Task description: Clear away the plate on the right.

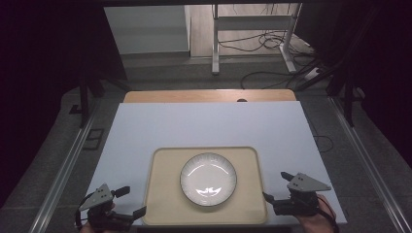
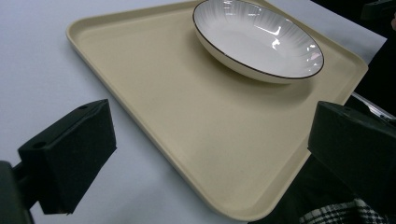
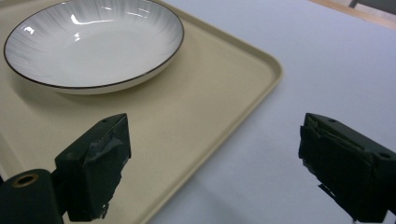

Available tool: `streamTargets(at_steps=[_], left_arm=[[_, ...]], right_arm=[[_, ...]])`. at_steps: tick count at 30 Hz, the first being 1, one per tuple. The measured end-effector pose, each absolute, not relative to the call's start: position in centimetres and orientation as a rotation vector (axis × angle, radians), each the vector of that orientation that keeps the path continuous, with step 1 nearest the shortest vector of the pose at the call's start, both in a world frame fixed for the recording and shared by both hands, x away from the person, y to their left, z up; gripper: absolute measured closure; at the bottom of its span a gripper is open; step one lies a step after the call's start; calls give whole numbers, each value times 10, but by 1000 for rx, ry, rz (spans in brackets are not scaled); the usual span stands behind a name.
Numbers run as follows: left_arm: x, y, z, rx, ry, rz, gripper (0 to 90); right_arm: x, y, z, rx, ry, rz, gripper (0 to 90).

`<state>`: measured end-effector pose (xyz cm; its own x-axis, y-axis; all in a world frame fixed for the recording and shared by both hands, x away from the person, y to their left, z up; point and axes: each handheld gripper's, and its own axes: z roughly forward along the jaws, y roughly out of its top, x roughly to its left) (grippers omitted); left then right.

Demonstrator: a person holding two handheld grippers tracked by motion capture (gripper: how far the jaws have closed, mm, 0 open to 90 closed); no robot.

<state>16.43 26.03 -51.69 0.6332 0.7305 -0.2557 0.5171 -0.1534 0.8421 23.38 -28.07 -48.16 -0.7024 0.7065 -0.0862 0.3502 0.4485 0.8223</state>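
A dim room surrounds a bench (image 1: 145, 126) covered with a pale sheet, its wooden far edge showing, with cables and a metal frame leg on the floor beyond.

At the near left corner of the beige tray (image 1: 163, 204), the left gripper (image 1: 131, 201) sits low over the sheet, jaws spread wide and holding nothing. In the left gripper view the tray's (image 2: 163, 116) near corner lies between the two black jaws, with one jaw over the sheet and the other past the tray's near edge; I cannot tell whether either touches the rim.

In the middle of the tray stands a white plate (image 1: 208, 178) with a dark rim line and fine radial ribbing, empty and upright, clear of both grippers.

On the right, the right gripper (image 1: 277, 187) hangs just beside the tray's right edge, also spread open and empty. Its own view shows the tray's (image 3: 224, 112) rounded corner and the plate (image 3: 93, 44) ahead, one jaw above the tray floor, the other over the bare sheet.

Judging by this symmetry, the step in hand is the approach to a two-handed lift of the tray. The next move probably calls for each gripper to straddle the raised rim and close firmly, then rise together and level, or the plate may slide.
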Motion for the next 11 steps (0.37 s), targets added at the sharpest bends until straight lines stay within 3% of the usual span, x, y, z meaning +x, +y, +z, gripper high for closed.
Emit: streamTargets(at_steps=[11], left_arm=[[166,260,-517,1812,1020,256,3]], right_arm=[[232,-299,-489,1008,2266,1140,89]])
